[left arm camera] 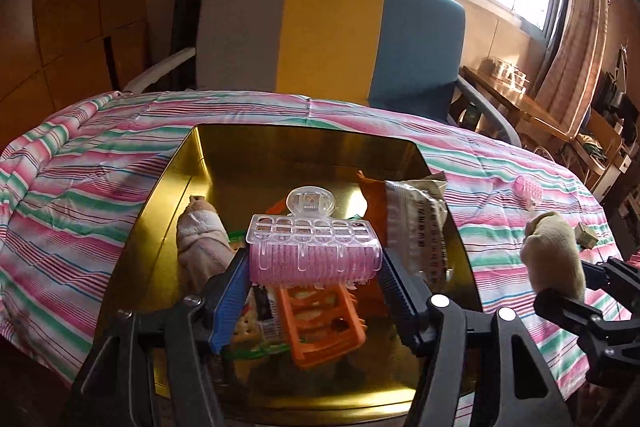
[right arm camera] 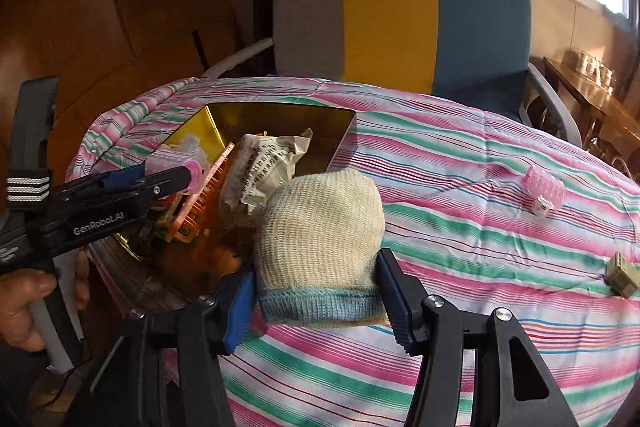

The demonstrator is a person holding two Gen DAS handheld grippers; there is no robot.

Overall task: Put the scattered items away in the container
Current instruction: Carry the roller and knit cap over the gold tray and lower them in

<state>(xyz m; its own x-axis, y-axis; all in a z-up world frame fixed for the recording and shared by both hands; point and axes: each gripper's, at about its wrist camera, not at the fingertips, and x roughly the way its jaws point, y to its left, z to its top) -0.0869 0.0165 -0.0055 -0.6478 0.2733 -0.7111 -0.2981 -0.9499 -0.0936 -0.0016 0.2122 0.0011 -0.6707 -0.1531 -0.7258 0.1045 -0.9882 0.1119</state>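
Observation:
My left gripper (left arm camera: 314,275) is shut on a pink hair roller with a clear clip (left arm camera: 314,251) and holds it over the open gold tin (left arm camera: 160,187). In the tin lie an orange roller clip (left arm camera: 320,319), a pale sock (left arm camera: 200,239) and a printed snack packet (left arm camera: 420,223). Just right of the tin (right arm camera: 280,115), above the striped cloth, my right gripper (right arm camera: 319,301) is shut on a cream sock with a blue cuff (right arm camera: 320,243). The right wrist view also shows the left gripper (right arm camera: 176,175) with its roller (right arm camera: 172,163) over the tin.
A second pink roller (right arm camera: 546,193) and a small greenish box (right arm camera: 622,273) lie on the striped cloth (right arm camera: 440,187) to the right. A grey, yellow and blue chair (left arm camera: 332,31) stands behind the table. A hand (right arm camera: 24,299) grips the left tool's handle.

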